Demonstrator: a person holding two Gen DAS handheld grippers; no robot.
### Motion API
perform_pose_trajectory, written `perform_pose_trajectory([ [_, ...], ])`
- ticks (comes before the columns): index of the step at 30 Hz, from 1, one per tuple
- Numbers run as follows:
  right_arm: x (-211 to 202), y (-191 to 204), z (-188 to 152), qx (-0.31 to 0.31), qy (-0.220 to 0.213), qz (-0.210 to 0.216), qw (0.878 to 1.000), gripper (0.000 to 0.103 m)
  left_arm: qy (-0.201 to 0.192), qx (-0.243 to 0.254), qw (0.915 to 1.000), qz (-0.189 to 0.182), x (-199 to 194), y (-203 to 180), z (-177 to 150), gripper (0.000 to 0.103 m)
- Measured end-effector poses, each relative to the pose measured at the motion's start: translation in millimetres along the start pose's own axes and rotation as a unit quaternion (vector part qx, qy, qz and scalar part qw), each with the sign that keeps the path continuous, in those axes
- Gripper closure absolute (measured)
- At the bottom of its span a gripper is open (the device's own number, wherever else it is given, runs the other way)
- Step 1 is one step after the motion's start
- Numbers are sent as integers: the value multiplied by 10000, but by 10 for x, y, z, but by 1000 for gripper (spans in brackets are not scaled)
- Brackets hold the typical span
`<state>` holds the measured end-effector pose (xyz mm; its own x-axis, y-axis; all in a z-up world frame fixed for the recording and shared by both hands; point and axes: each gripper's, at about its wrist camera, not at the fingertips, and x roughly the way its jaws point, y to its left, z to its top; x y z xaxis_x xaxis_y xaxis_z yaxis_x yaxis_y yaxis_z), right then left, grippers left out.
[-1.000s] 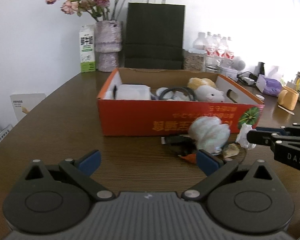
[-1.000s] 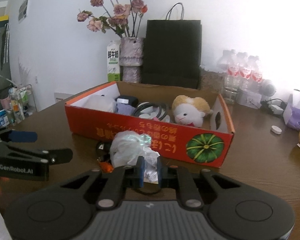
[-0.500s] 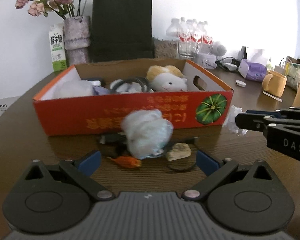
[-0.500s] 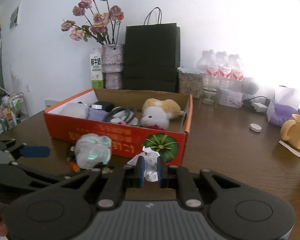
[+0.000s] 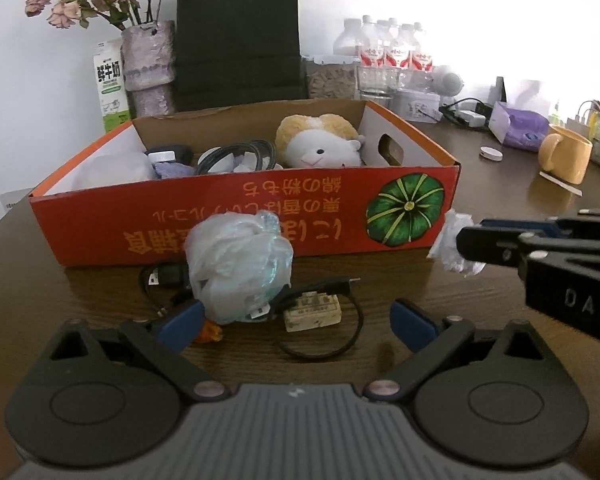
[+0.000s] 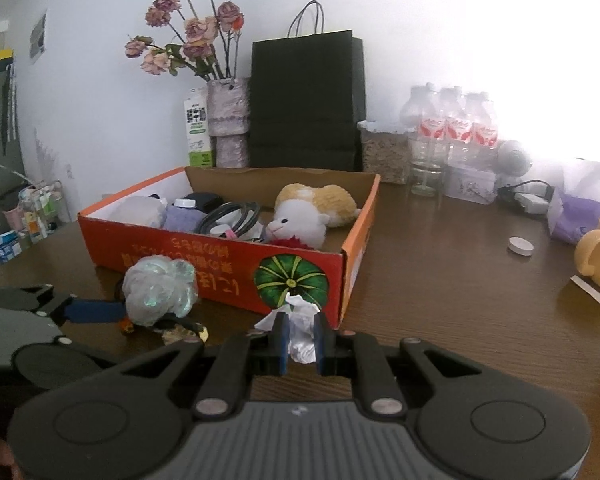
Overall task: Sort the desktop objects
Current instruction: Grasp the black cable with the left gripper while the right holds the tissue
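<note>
The right gripper (image 6: 301, 340) pinches a crumpled white tissue (image 6: 300, 330) near the orange cardboard box (image 6: 236, 258)'s pumpkin corner; it looks light, soft and crushable. The left gripper (image 5: 294, 322) is spread wide around the crinkly plastic bag bundle (image 5: 238, 266) on the wooden table (image 5: 440, 292): likely slippery, best squeezed at mid-bulk

– Was the way ahead of my left gripper (image 5: 294, 322) open?
– No. The plastic bag ball (image 5: 239, 266), cable (image 5: 320, 320) and orange box (image 5: 220, 208) wall blocked it; bare table (image 6: 440, 280) lay right.
</note>
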<state>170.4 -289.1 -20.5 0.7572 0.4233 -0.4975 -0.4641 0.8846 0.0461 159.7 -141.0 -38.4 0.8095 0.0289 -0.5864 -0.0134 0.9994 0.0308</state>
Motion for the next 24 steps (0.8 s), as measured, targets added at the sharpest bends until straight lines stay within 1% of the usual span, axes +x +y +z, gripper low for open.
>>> perform_pose_trajectory([
  [2,21,-5,-4,10,14,50,10000,91,-9,-20,10000,32,-5,-9,5,6],
  [6,48,-39,-32,106,56,111,9999,91,-46,-51,9999,87,-15,-21,-2,20],
  [11,33,-54,-62,165,50,144,9997,91,-33,-106,9998,136,-32,-22,-6,24],
  [16,4,-42,-82,190,40,160,9997,91,-28,-127,9998,129,-71,-15,-30,33],
  [18,-16,-38,-88,206,33,157,9997,91,-14,-157,9998,146,-84,-11,-43,33],
  [20,-37,-29,-95,211,27,153,9997,91,14,-212,9996,203,-94,-9,-58,29],
  [23,-74,-13,-109,218,14,144,9997,91,107,-254,9996,83,-79,-3,-94,31],
  [24,-80,-11,-112,223,13,140,9997,91,61,-214,9997,114,-86,-15,-103,38],
])
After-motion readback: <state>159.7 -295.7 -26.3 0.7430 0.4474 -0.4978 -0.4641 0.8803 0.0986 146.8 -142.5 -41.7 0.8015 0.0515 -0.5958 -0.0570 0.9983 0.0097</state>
